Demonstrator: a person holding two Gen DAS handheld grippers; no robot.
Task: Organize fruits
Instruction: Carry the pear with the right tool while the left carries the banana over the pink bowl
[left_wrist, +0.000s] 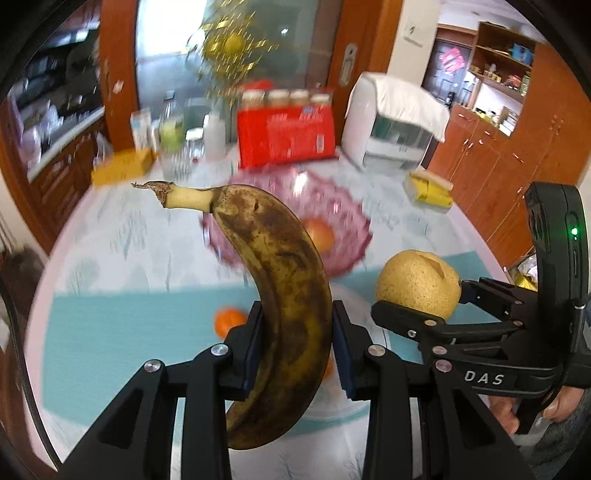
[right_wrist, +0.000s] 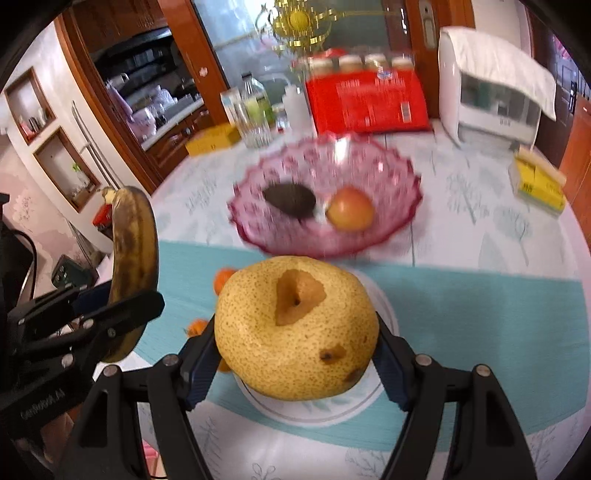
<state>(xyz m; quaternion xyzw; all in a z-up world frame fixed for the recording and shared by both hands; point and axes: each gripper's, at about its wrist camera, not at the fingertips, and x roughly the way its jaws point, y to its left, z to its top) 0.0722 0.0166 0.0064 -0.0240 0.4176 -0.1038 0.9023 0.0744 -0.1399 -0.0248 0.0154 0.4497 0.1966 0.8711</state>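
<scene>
From the left wrist, the left gripper (left_wrist: 297, 345) clamped a brown-spotted banana (left_wrist: 280, 295) above the teal placemat (left_wrist: 122, 332). From the right wrist, the right gripper (right_wrist: 295, 358) stood wide, clasping a yellow pear (right_wrist: 295, 328) over a white plate (right_wrist: 314, 410), near the pink glass bowl (right_wrist: 388, 173).

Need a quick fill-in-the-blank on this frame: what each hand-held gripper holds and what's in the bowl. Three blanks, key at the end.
1. The left hand-held gripper is shut on a spotted ____.
2. The right hand-held gripper grips a yellow ____.
3. The pink glass bowl holds an apple and a dark ____.

Missing words: banana; pear; avocado
</scene>
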